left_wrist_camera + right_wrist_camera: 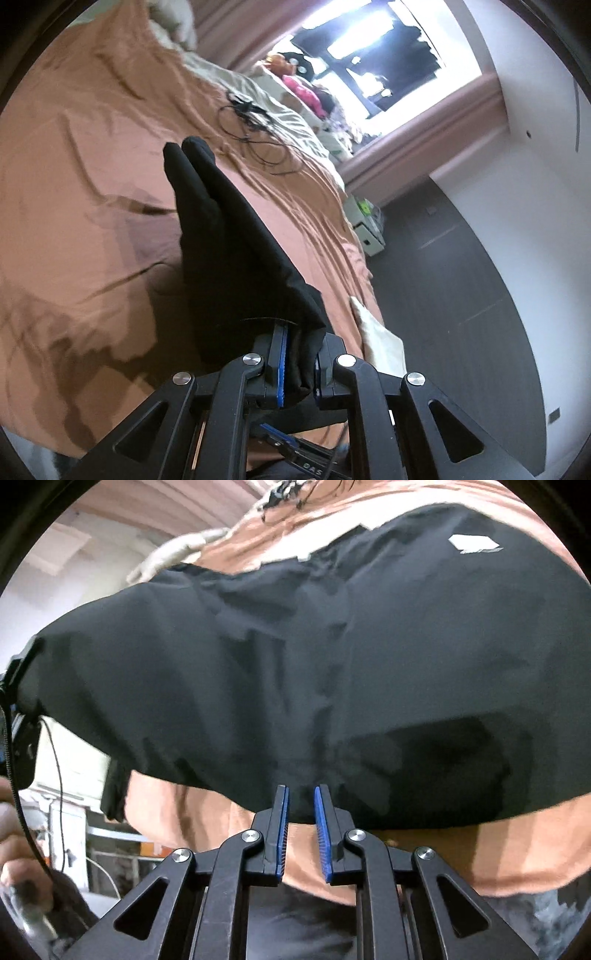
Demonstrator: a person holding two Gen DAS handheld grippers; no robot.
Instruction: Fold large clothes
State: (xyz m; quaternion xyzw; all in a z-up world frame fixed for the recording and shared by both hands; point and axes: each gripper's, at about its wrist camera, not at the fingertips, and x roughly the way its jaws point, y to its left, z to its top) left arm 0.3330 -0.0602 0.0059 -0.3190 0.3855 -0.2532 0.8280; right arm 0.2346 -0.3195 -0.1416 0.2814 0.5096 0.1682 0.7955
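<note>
A large black garment (369, 646) with a small white logo (474, 543) lies spread on an orange-brown bed sheet (517, 849). My left gripper (301, 328) is shut on a bunched edge of the garment (221, 229) and holds it raised above the sheet (92, 147), so the cloth stretches away in a taut strip. My right gripper (300, 790) hovers at the near hem, its blue pads (320, 812) standing a narrow gap apart. The hem runs on behind them, not pinched. At the left edge of the right wrist view the garment's lifted corner meets a dark device (22, 716).
Black cables (251, 122) lie on the bed near a beige blanket (258, 88). A pale cloth (380, 339) hangs at the bed's edge above dark floor (461, 277). A white box (365, 229) stands beside the bed. A person's hand (11, 834) shows at lower left.
</note>
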